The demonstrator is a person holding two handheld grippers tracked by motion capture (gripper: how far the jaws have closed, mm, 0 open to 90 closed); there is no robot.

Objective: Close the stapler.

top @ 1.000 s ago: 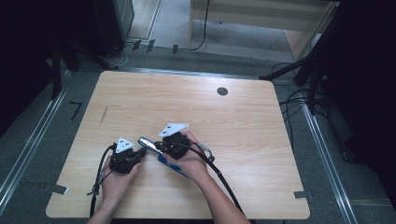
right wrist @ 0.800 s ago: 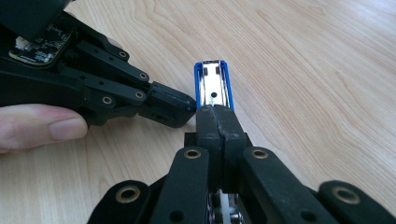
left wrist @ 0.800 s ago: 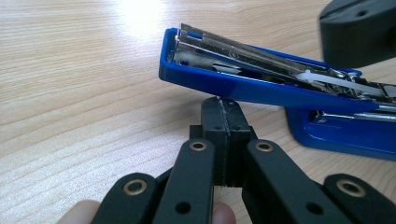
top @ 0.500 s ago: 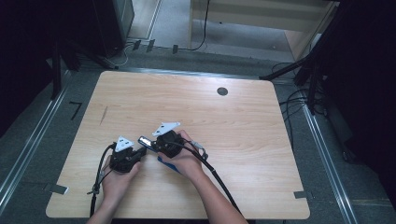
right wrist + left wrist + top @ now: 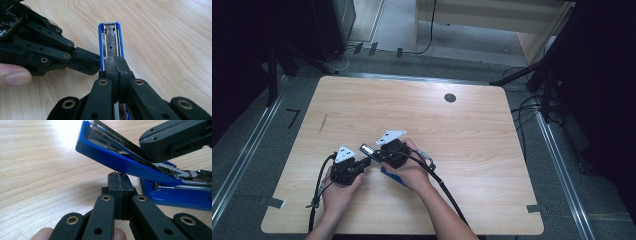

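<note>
On table [image 5: 492, 150], opened blue stapler [image 5: 117, 161]

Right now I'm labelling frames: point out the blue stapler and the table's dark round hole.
blue stapler [image 5: 117, 162], left gripper view, on its raised blue arm.
dark round hole [image 5: 450, 98], high view, on its centre.

From above the person's side we look forward and down on the whole table [image 5: 492, 150], with floor beyond its far edge. Our left gripper view sits low, just over the wood, looking along its own jaws at the stapler [image 5: 120, 162] from very near. Our right gripper view looks down along its jaws onto the same stapler [image 5: 110, 42], also very near. All three views share the stapler [image 5: 384, 165] and the wood around it.
</note>
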